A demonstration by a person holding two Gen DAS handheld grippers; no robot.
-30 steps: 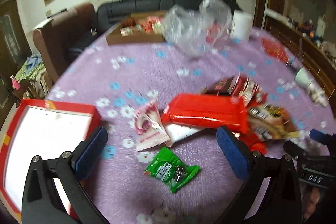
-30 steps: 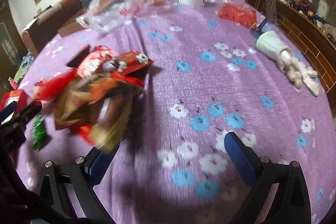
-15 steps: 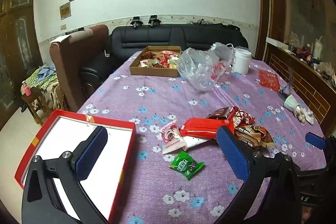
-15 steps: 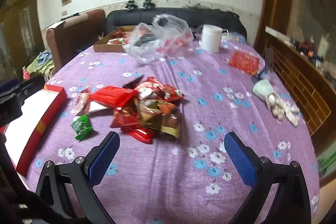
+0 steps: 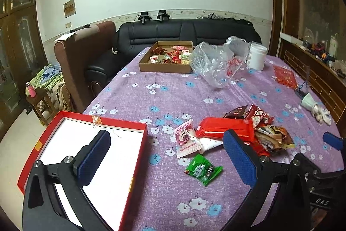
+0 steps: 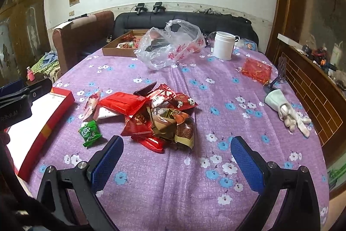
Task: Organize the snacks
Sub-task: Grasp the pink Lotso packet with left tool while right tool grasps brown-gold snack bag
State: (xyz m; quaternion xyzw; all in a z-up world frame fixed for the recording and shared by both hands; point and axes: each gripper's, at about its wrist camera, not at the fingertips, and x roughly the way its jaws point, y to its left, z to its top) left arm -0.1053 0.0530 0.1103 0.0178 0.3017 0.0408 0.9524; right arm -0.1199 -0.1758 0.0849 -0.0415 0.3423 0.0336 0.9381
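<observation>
Left gripper [image 5: 166, 155] spread wide, nothing between its blue pads, held above the near table edge. One finger sits over the red box [image 5: 138, 157], the other over the snack pile. Right gripper [image 6: 176, 162] also spread wide and empty, over bare purple flowered tablecloth [image 6: 216, 198] just short of the pile.

Red box: white inside, no snacks in it, at the near left corner of the table.

Snacks, near to far:
- green packet [image 5: 203, 169] lying alone, closest to the grippers
- pink-and-white packet [image 5: 187, 141] just beyond it, touching a white packet
- big red packet [image 5: 225, 130] on top of the heap
- brown packet [image 6: 173, 125] and several smaller red ones [image 6: 173, 99] overlapping on the right side of the heap

Right edge of table: white glove [image 6: 287, 110]. Further back, a red foil bag [image 6: 256, 69].

Far end: crumpled clear plastic bag [image 6: 170, 47], white jar [image 6: 223, 46] beside it, cardboard tray [image 5: 164, 67] with assorted snacks inside. Black sofa [image 5: 194, 33] behind the table.
</observation>
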